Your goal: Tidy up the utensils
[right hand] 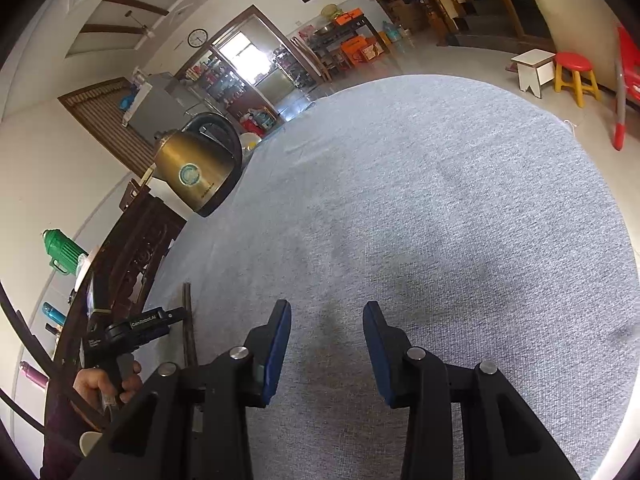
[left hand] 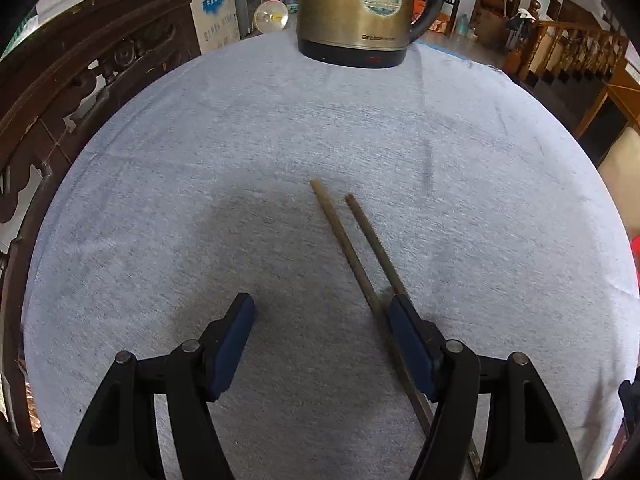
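Observation:
Two brown chopsticks [left hand: 352,248] lie side by side on the grey tablecloth [left hand: 200,160], running from mid-table down toward the lower right. My left gripper [left hand: 320,312] hovers over their near part, open. One stick passes just inside its right fingertip [left hand: 400,316] and the other disappears under that finger. Nothing is pinched. In the right wrist view my right gripper [right hand: 327,308] stands open over bare cloth [right hand: 400,200], nothing between its blue pads. The chopsticks [right hand: 187,312] show at the far left there, beside the left gripper's black body [right hand: 136,328], which a hand [right hand: 100,384] holds.
A brass-coloured electric kettle [left hand: 356,8] [right hand: 200,168] stands at the table's far edge. Dark carved wooden furniture [left hand: 80,80] borders the table on the left. A green flask [right hand: 62,250], bottles, and a red stool [right hand: 576,72] lie beyond the table.

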`<state>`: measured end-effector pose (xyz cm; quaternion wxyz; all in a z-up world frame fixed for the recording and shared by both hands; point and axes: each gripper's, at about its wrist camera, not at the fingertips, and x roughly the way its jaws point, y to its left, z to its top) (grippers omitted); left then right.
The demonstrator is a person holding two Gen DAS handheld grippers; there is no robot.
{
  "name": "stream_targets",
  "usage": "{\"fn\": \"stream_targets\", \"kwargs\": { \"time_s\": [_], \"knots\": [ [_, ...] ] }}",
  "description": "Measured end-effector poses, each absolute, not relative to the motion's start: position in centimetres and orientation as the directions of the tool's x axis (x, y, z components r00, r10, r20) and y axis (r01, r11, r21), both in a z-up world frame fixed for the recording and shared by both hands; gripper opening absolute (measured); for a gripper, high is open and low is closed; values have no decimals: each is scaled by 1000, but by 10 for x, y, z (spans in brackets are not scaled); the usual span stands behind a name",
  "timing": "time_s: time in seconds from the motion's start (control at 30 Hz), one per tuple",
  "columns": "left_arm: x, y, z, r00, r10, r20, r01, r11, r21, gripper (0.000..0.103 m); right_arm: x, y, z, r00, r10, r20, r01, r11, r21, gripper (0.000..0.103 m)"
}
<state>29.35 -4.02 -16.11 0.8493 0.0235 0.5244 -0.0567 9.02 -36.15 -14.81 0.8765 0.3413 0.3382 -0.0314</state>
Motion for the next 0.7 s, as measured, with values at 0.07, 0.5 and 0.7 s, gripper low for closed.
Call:
{"fn": "stream_targets", "kwargs": {
  "time_s": [0.07, 0.5, 0.7],
  "knots": [
    [303, -39, -161, 443, -52, -895, 104, 995, -6, 71, 90, -363, -150, 768, 176, -616, 291, 761, 580, 40],
    [342, -11, -160, 487, -106, -867, 159, 987, -31, 6, 115, -339, -146, 737, 238, -632, 175, 836, 519, 29],
    [311, 6, -157, 466, -178, -866, 213, 973, -86, 5, 195, -296, -138, 605, 405, -685, -85, 889, 451, 29]
  ]
}}
